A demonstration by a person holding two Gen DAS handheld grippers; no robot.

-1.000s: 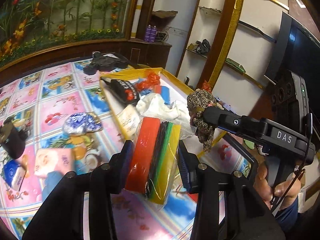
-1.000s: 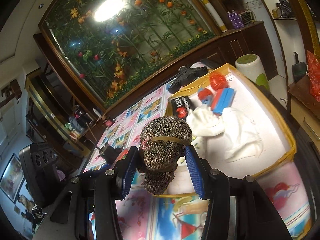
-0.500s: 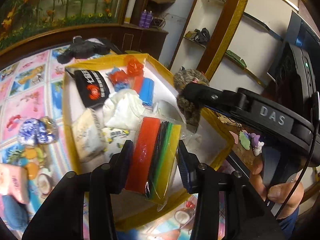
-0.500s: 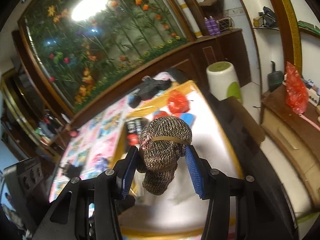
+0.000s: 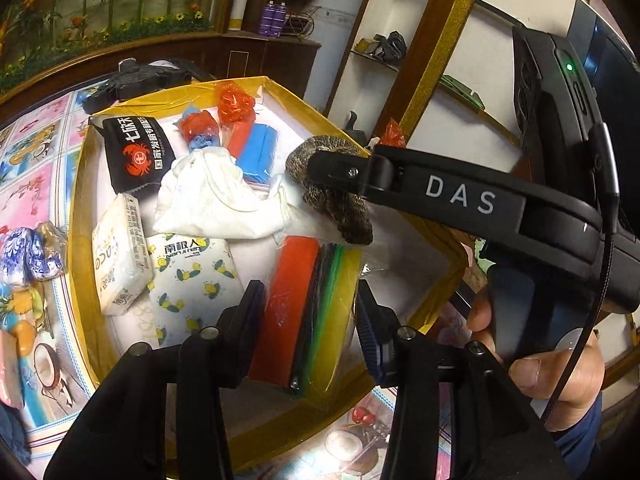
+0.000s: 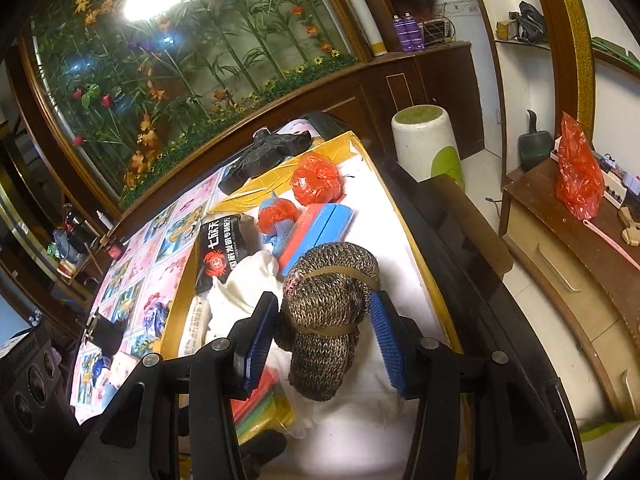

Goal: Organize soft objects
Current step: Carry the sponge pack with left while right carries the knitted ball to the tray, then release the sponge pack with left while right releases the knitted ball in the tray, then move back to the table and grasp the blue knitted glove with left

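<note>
A: Both sets of jaws are easing apart. Left gripper has one clear-wrapped pack of coloured cloths standing on edge between its pads, red, black, green and yellow layers. Its red side lies against the left pad; whether the right pad touches the wrapper I cannot tell.

B: And the right gripper?

A: One brown knitted bundle, tied with two bands, sits between its blue pads. A thin gap shows on each side, though the bundle hangs there above the box floor.

B: Count the yellow-rimmed box, left to right, from the left wrist view.

A: One white tissue pack against the left wall, one lemon-printed tissue pack just beside it. Behind those, one black pouch with a red crab logo. One crumpled white cloth in the middle. Beyond it, one red-and-blue knitted glove ball, one red plastic bag at the far wall, and one red-and-blue sponge pack. That makes seven lying inside.

B: Where are the two held things?

A: Both over the box: the cloth pack near its front rim, the knitted bundle toward its right side, above the white lining.

B: Anything outside?

A: On the printed tablecloth left of the box, one blue-and-white patterned bundle, and one black object behind the far rim.
</note>
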